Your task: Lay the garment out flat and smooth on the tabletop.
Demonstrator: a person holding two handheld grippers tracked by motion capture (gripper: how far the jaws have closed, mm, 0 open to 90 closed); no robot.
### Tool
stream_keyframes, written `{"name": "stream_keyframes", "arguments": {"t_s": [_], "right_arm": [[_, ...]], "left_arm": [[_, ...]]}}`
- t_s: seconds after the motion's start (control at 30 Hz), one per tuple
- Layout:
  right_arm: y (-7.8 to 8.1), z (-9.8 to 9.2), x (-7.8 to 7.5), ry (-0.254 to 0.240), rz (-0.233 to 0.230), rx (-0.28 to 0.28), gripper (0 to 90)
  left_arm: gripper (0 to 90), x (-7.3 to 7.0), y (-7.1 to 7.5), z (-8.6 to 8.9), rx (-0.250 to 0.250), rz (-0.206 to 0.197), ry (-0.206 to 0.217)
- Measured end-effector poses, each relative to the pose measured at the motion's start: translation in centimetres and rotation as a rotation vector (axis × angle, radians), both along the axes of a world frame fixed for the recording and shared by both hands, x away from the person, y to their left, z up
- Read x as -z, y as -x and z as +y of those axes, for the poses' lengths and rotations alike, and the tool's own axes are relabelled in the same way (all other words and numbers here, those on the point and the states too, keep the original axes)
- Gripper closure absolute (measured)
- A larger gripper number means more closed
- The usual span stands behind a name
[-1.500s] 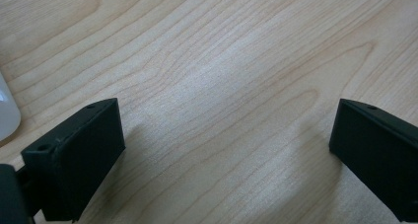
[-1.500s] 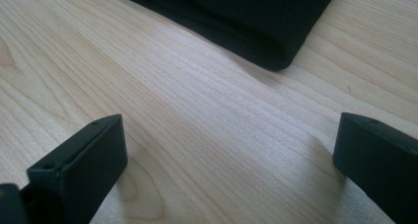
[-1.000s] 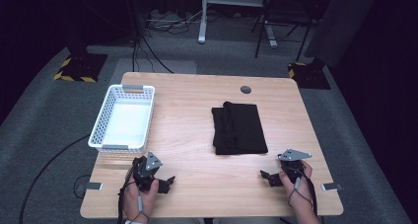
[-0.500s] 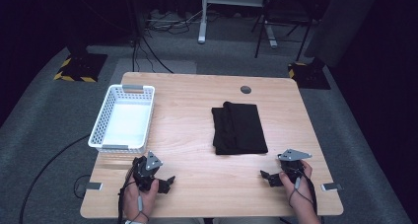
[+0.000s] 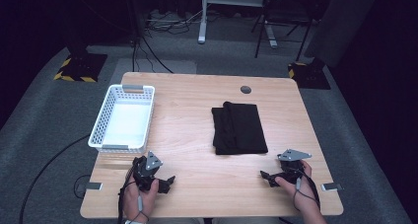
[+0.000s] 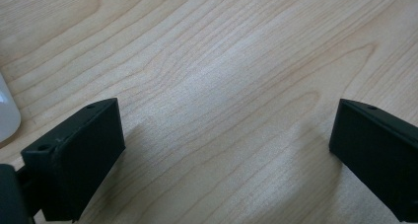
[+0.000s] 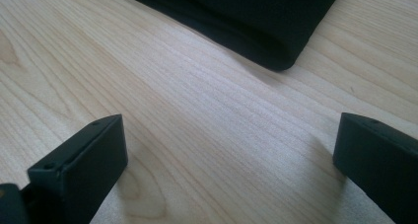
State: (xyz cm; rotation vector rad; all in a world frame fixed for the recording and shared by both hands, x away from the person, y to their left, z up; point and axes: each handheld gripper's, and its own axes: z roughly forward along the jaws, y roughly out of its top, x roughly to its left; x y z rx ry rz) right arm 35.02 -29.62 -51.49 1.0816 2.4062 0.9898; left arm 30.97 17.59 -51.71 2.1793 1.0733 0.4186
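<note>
We see white basket [image 5: 123, 118] on desk [image 5: 197, 135], far-left of left gripper [image 5: 166, 183]. Left gripper low over desk near front edge, fingers [image 6: 74, 160] spread wide, nothing between them but bare wood. Folded black cloth [image 5: 239, 128] lies flat, ahead of right gripper's fingers [image 7: 79, 165], apart from them. Right gripper [image 5: 267, 177] near front-right corner, fingers wide apart, holding nothing.
</note>
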Motion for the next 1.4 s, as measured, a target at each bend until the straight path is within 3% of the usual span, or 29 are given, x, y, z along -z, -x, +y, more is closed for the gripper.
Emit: {"name": "stream_keyframes", "arguments": {"t_s": [0.17, 0.27, 0.43, 0.6, 0.77, 1.3, 1.4], "right_arm": [[0.0, 0.1, 0.0, -0.003, 0.004, 0.019, 0.8], [0.1, 0.4, -0.5, -0.002, 0.006, 0.006, 8.8], [0.1, 0.7, -1.7, -0.009, -0.004, -0.009, 9.0], [0.1, 1.4, -3.2, -0.006, 0.018, -0.038, 10.3], [-0.1, 1.9, -5.1, -0.012, -0.005, -0.035, 10.2], [-1.5, 2.8, -7.0, -0.007, -0.016, -0.05, 10.4], [-1.9, 3.1, -7.4, 0.015, -0.017, -0.044, 11.5]], "left_arm": [[0.3, 0.0, 0.0, 0.0, 0.0, 0.0, 0.0], [0.3, 0.0, 0.0, 0.0, 0.0, 0.0, 0.0], [0.3, 0.0, 0.0, 0.0, 0.0, 0.0, 0.0], [0.3, 0.0, 0.0, 0.0, 0.0, 0.0, 0.0], [0.3, 0.0, -0.1, 0.0, 0.003, 0.0, 0.0], [0.3, 0.0, -0.1, 0.0, 0.005, 0.0, 0.002], [0.3, 0.0, -0.1, 0.0, 0.006, -0.001, 0.001]]}}
